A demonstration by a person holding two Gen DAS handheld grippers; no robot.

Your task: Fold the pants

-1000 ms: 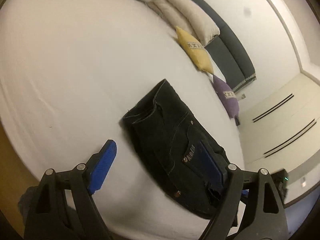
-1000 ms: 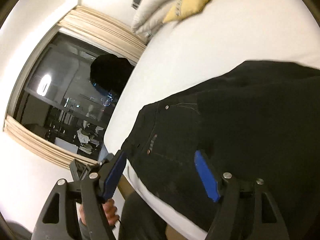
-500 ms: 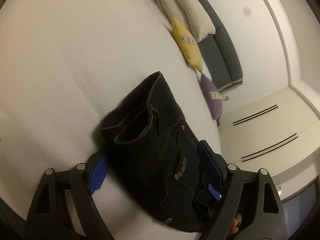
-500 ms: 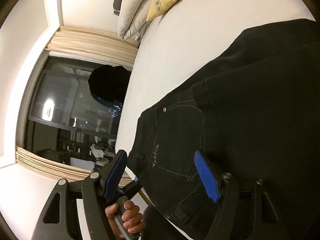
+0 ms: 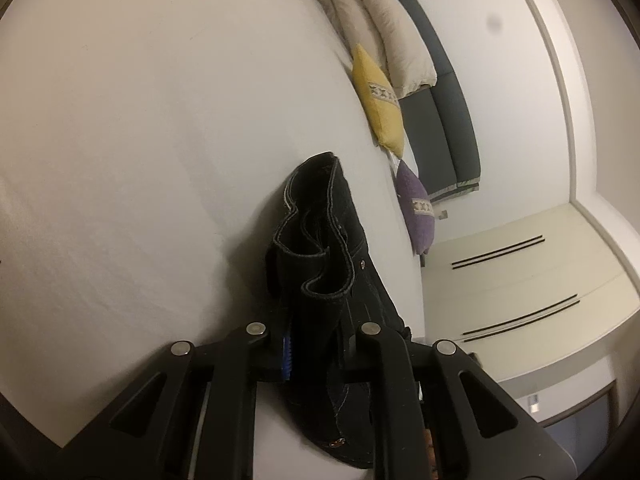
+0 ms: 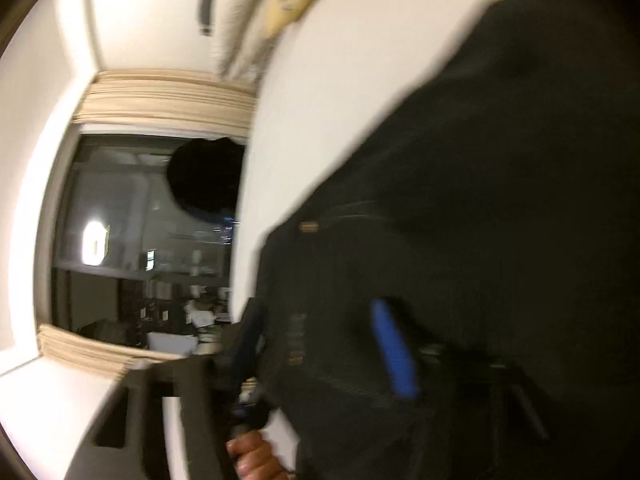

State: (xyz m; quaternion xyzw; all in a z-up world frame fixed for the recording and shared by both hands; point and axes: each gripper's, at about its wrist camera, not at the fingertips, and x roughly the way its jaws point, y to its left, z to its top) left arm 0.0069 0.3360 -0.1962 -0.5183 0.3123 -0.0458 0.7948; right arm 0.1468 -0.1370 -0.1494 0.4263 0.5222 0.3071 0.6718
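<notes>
Black jeans lie on the white bed, the waistband end nearest me and bunched upright. My left gripper has its jaws closing on that waistband, and the blue pads pinch the denim between them. The right wrist view is blurred. There the jeans fill the right half, and my right gripper has its jaws closing with the denim edge between its fingers. One blue pad lies on the cloth, with a gap still between the fingers. A person's hand shows at the bottom.
White pillows, a yellow cushion and a purple cushion lean on the dark headboard at the far end of the bed. A dark window with a beige blind stands beyond the bed's edge. Pale wardrobe doors are at the right.
My left gripper sank onto the waistband and its jaws went from wide apart to pinched on the denim, bunching it up. My right gripper dropped lower and its jaws narrowed around the jeans' edge.
</notes>
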